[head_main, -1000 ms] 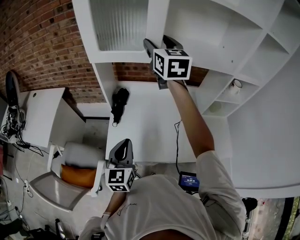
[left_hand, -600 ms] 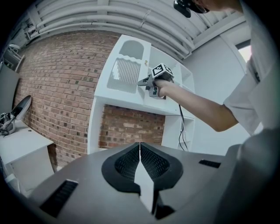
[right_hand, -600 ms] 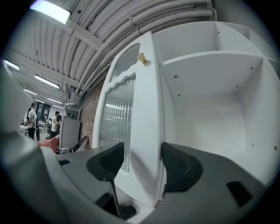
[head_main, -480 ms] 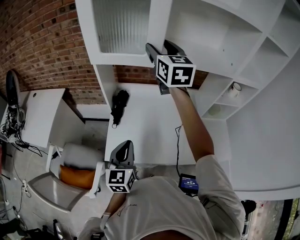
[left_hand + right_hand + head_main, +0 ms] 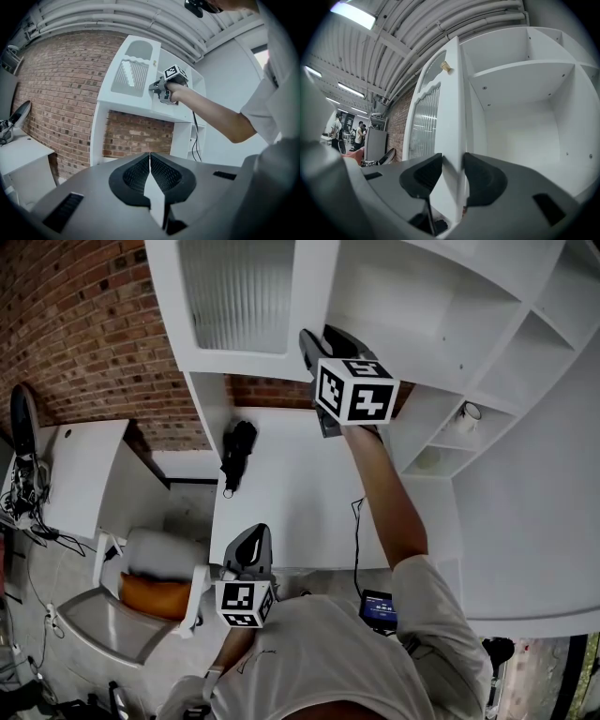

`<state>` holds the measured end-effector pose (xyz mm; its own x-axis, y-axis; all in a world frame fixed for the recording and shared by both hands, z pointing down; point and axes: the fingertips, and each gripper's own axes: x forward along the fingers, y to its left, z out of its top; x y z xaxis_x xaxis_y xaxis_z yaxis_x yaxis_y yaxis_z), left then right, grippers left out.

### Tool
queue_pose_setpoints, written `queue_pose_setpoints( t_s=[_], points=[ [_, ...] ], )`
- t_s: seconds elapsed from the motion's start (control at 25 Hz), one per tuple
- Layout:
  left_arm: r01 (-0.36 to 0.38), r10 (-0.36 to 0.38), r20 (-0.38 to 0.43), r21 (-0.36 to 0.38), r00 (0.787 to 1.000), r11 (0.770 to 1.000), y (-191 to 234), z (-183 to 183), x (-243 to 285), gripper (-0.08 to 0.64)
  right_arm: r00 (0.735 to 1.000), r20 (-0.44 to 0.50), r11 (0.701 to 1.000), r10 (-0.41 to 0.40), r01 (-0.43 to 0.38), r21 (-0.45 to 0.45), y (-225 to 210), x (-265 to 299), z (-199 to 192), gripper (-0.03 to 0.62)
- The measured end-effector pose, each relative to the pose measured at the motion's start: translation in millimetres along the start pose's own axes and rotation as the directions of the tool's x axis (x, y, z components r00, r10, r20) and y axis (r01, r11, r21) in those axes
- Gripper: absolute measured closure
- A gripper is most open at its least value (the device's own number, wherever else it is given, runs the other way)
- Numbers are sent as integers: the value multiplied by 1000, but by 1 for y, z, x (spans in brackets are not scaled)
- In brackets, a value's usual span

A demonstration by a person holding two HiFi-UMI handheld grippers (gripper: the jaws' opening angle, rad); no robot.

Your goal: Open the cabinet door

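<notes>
The white cabinet door (image 5: 314, 287) with a ribbed glass panel stands ajar on the upper cabinet. Its free edge (image 5: 450, 117) runs straight between the jaws of my right gripper (image 5: 452, 171), which is held up and level. The jaws are closing, and both pads touch the edge from either side. A small brass knob (image 5: 445, 67) sits higher on the door. In the head view my right gripper (image 5: 319, 338) is at the door's lower corner. My left gripper (image 5: 248, 540) hangs low near my body, shut and empty, pointing towards the cabinet (image 5: 133, 75).
The open white shelf bay (image 5: 520, 103) lies right of the door. Below is a white desk (image 5: 281, 493) with a black object (image 5: 239, 446) and a cable. Side shelves hold a cup (image 5: 472, 411). A brick wall, a side table (image 5: 84, 474) and an orange-cushioned chair (image 5: 155, 592) are at the left.
The right gripper's jaws have narrowed onto the door's edge. The left gripper has stayed where it was.
</notes>
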<state>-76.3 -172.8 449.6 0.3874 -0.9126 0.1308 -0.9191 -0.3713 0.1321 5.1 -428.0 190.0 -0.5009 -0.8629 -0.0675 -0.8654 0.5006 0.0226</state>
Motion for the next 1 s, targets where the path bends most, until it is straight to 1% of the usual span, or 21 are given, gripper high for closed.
queue_pose_setpoints(
  t_s=[0.2, 0.36, 0.64, 1.0],
  points=[
    [7, -7, 4, -3, 1000, 1000, 1, 1, 0, 543, 1000, -2, 1000, 14, -14, -1, 4, -5, 1, 463],
    [15, -15, 0, -7, 1000, 1000, -2, -1, 1, 543, 1000, -9, 999, 20, -20, -25, 8, -13, 0, 471],
    [24, -24, -3, -12, 1000, 1000, -5, -2, 3, 543, 998, 8, 998, 58, -58, -7, 14, -23, 2, 486],
    [31, -31, -4, -23, 1000, 999, -9, -4, 4, 543, 995, 16, 995, 101, -101, 0, 24, -38, 2, 486]
  ],
)
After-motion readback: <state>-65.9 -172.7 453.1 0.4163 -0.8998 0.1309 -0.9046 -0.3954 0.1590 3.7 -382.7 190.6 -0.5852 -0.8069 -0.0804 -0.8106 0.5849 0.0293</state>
